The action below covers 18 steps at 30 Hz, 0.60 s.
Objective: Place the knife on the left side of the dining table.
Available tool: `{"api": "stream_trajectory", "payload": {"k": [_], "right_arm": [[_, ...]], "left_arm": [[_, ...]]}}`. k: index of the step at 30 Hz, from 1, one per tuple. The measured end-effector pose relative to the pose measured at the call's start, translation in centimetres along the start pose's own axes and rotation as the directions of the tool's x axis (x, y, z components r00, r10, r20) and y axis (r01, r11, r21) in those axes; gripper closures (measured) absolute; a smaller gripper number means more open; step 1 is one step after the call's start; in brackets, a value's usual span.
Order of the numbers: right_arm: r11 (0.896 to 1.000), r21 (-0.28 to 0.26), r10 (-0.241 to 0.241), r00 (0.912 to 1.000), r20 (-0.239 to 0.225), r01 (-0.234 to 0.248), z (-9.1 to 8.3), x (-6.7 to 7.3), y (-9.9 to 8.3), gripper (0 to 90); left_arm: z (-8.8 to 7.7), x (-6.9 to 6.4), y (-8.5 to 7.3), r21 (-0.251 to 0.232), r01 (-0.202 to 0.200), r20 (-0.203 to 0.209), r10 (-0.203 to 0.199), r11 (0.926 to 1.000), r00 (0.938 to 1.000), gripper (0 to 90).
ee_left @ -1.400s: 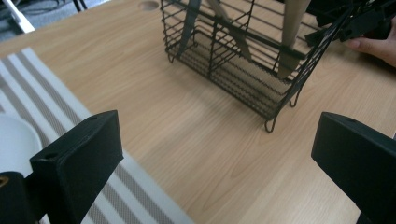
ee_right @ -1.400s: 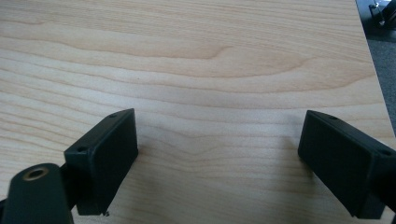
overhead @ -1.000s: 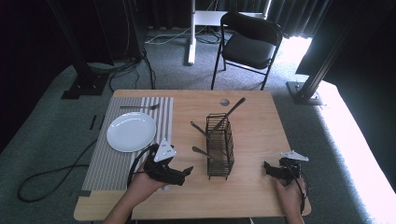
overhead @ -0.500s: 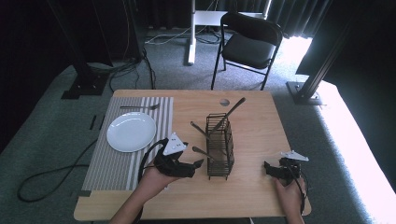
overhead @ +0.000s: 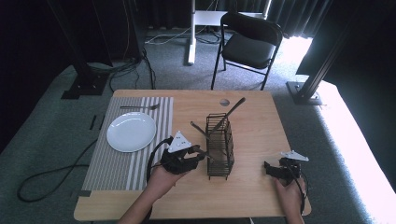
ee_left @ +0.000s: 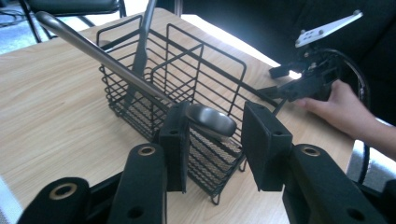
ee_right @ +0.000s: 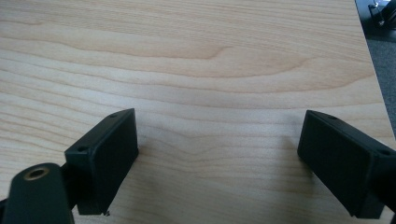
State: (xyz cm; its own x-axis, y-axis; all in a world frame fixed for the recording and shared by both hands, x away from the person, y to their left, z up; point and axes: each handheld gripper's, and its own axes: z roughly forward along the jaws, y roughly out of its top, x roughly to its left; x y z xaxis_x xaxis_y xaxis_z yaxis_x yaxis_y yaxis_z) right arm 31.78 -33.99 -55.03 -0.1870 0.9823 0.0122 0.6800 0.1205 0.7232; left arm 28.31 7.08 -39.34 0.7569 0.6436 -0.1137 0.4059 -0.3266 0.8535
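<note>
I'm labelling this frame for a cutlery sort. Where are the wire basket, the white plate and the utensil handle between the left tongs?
wire basket (overhead: 220,154): high view, its near side wall.
white plate (overhead: 131,131): high view, its centre.
utensil handle (ee_left: 212,121): left gripper view, its rounded end between the pads.

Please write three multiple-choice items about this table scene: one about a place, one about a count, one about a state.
1. Where does the white plate lie?
A. on the striped mat
B. inside the wire basket
C. on the chair

2. How many utensil handles stick out of the wire basket?
A. none
B. two
C. five

3. How do the jaws of the right gripper stand?
A. closed on a fork
B. wide apart over bare table
C. closed on the plate

Answers:
1 A, the plate rests on the mat at the table's left.
2 B, the high view shows two.
3 B, only wood grain lies between its pads.
</note>
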Motion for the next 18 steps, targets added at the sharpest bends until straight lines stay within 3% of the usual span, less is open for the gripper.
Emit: {"api": "stream_trajectory", "payload": {"k": [3, 8, 18], "right_arm": [[1.000, 0.000, 0.000, 1.0000, 0.000, 0.000, 0.0, 0.0, 0.0, 11.7], [1.000, 0.000, 0.000, 1.0000, 0.000, 0.000, 0.0, 0.0, 0.0, 11.7], [1.000, 0.001, 0.000, 1.0000, 0.001, 0.000, 0.0, 0.0, 0.0, 11.7]], "left_arm": [[0.0, 0.3, -0.1, 0.001, 0.016, 0.003, -0.016, 0.9999, 0.9999, 72.7], [-0.1, 0.4, -0.1, -0.001, 0.025, 0.021, -0.025, 0.9997, 0.9995, 74.0], [0.8, -0.5, 1.4, -0.025, -0.028, 0.025, 0.029, 0.9993, 0.9993, 75.1]]}}
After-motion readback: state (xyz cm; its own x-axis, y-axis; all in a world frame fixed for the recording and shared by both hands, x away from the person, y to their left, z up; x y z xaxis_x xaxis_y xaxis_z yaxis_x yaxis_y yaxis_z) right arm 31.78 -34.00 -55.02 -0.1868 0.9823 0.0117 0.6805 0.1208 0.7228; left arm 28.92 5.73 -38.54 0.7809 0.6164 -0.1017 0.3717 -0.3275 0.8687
